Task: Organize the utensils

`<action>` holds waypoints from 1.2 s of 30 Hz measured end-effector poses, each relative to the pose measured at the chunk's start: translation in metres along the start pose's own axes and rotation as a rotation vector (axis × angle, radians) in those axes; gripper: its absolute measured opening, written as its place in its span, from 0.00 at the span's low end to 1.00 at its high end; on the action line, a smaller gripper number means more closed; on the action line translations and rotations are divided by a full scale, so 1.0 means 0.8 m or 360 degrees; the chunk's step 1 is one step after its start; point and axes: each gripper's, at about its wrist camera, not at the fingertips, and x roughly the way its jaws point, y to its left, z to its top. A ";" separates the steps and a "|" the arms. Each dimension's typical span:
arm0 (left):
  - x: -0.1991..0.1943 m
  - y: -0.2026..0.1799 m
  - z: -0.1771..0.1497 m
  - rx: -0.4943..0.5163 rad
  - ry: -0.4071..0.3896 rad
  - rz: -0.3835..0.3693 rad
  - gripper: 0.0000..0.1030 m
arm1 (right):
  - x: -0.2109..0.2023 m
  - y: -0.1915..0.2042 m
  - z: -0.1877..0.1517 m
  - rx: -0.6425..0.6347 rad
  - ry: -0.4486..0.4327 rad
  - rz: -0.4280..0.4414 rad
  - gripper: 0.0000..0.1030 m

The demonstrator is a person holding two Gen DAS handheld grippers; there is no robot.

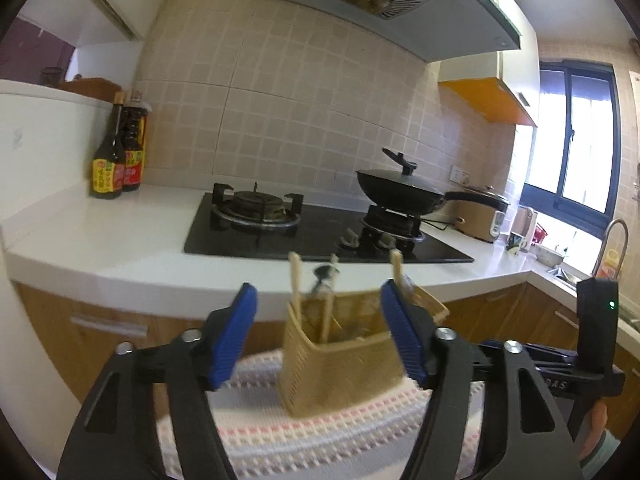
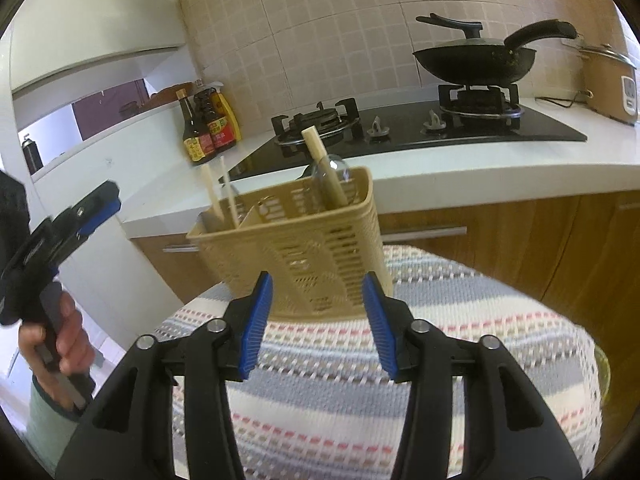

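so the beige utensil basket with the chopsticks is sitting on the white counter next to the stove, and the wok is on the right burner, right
Not quite. The beige utensil basket with the chopsticks sits on a striped woven cloth in front of the white counter, not on it; the right wrist view shows this. The wok is indeed on the right burner.

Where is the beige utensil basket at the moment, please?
The beige utensil basket stands on the striped cloth in front of the counter edge, just ahead of the right gripper in the right wrist view.
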 end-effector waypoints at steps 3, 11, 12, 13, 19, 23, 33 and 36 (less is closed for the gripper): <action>-0.019 -0.019 -0.021 0.0024 -0.0001 0.0023 0.74 | -0.011 0.008 -0.014 -0.0011 -0.0003 -0.0030 0.54; -0.049 -0.053 -0.103 0.0027 -0.0049 0.0294 0.87 | -0.032 0.023 -0.073 -0.0072 -0.0237 -0.0392 0.72; -0.048 -0.055 -0.115 0.0017 -0.0063 0.0318 0.87 | -0.033 0.024 -0.081 -0.0077 -0.0279 -0.0420 0.73; -0.047 -0.060 -0.128 0.0026 -0.0082 0.0343 0.87 | -0.033 0.025 -0.090 -0.0096 -0.0314 -0.0472 0.73; -0.044 -0.078 -0.162 0.0113 -0.0097 0.0457 0.88 | -0.023 0.024 -0.104 -0.0182 -0.0302 -0.0485 0.74; -0.036 -0.073 -0.166 0.0125 -0.0049 0.0498 0.91 | -0.011 0.016 -0.099 -0.0157 -0.0237 -0.0447 0.74; -0.040 -0.060 -0.166 0.0059 -0.0044 0.0493 0.93 | -0.011 0.032 -0.107 -0.0246 -0.0248 -0.0461 0.83; -0.039 -0.062 -0.166 0.0067 -0.0033 0.0494 0.93 | -0.009 0.035 -0.108 -0.0275 -0.0238 -0.0470 0.84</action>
